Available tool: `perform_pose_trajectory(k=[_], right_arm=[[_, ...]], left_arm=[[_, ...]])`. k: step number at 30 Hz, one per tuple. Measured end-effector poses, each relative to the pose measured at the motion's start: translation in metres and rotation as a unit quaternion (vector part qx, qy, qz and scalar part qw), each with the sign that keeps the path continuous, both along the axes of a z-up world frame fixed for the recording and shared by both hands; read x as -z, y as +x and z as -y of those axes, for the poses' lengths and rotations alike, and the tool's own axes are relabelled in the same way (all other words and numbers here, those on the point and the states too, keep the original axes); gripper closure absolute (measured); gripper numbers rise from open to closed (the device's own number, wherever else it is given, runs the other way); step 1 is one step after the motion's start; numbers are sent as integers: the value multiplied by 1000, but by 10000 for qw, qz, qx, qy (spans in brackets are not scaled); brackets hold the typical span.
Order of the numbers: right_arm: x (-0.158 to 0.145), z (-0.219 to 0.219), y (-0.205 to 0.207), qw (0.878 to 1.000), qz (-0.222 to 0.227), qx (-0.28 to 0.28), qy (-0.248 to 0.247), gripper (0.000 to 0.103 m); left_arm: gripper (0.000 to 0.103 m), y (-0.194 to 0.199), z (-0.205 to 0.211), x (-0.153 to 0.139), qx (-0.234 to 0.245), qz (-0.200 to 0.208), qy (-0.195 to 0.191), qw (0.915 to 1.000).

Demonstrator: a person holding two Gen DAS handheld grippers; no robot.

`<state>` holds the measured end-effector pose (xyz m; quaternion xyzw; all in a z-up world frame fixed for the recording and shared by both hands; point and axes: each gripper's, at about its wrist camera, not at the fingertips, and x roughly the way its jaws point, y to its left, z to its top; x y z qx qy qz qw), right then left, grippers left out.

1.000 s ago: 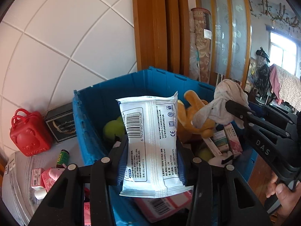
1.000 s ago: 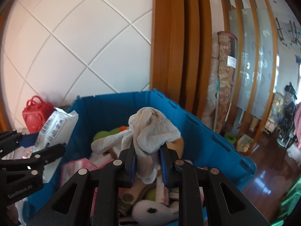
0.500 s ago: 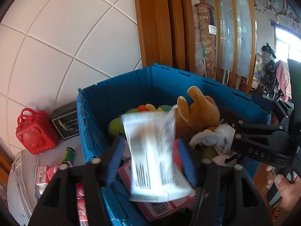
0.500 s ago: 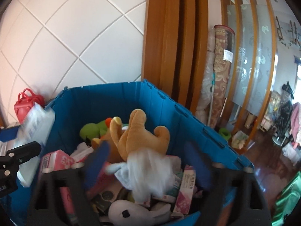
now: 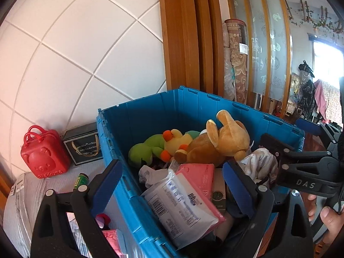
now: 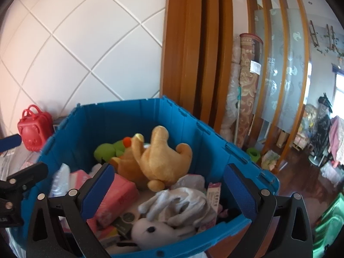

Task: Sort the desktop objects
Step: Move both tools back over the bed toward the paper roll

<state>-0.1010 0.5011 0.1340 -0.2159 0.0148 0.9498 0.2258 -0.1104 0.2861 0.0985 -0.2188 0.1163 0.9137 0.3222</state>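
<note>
A blue bin point(image 5: 111, 142) holds the sorted items. The white wipes packet point(image 5: 180, 206) lies loose in it on a pink packet point(image 5: 200, 176). My left gripper point(image 5: 172, 185) hangs above, its jaws opening and wide apart, touching nothing. In the right wrist view the white cloth point(image 6: 178, 204) rests in the blue bin point(image 6: 210, 133) beside a brown plush toy point(image 6: 159, 161). Over it my right gripper point(image 6: 169, 189) has its jaws opening too, with nothing pressed between them. The right gripper point(image 5: 283, 133) also shows at the bin's right side.
A red bear case point(image 5: 43, 152), a black box point(image 5: 83, 146) and a small green bottle point(image 5: 80, 180) stand on the surface left of the bin. A green and yellow plush point(image 5: 154, 148) lies at the bin's back. Wooden frames and a tiled wall rise behind.
Both grippers went from shut to open. The wipes packet fell from the left one and the cloth from the right one, and both landed in the bin.
</note>
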Motion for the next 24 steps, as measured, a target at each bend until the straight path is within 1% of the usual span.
perform_pose_trajectory(k=[3, 5, 7, 10, 14, 18, 21, 23, 24], right_arm=[[-8, 24, 3, 9998, -142, -103, -30, 0], [-13, 39, 3, 9996, -235, -183, -27, 0], [-19, 60, 2, 9989, -377, -283, -9, 0], [-27, 97, -2, 9969, -583, -531, -28, 0], [-30, 150, -13, 9937, -709, -866, -35, 0], [-22, 207, -36, 9906, -609, -1222, -49, 0], [-7, 246, -57, 9888, -413, -1430, -88, 0], [8, 270, -74, 9882, -190, -1514, -135, 0], [20, 283, -86, 9880, -5, -1529, -195, 0]], left_arm=[[8, -5, 23, 2, 101, 180, 50, 9998], [8, -11, 45, 5, -1, 295, 88, 9995], [8, -18, 71, 8, -65, 390, 216, 9990], [8, -30, 120, 12, -448, 356, 338, 9978], [8, -53, 193, 25, -921, 370, 236, 9948], [8, -82, 265, 48, -1297, 614, 65, 9896], [8, -105, 316, 69, -1578, 769, -144, 9844], [8, -123, 348, 86, -1684, 923, -271, 9810], [8, -131, 362, 95, -1731, 1001, -322, 9793]])
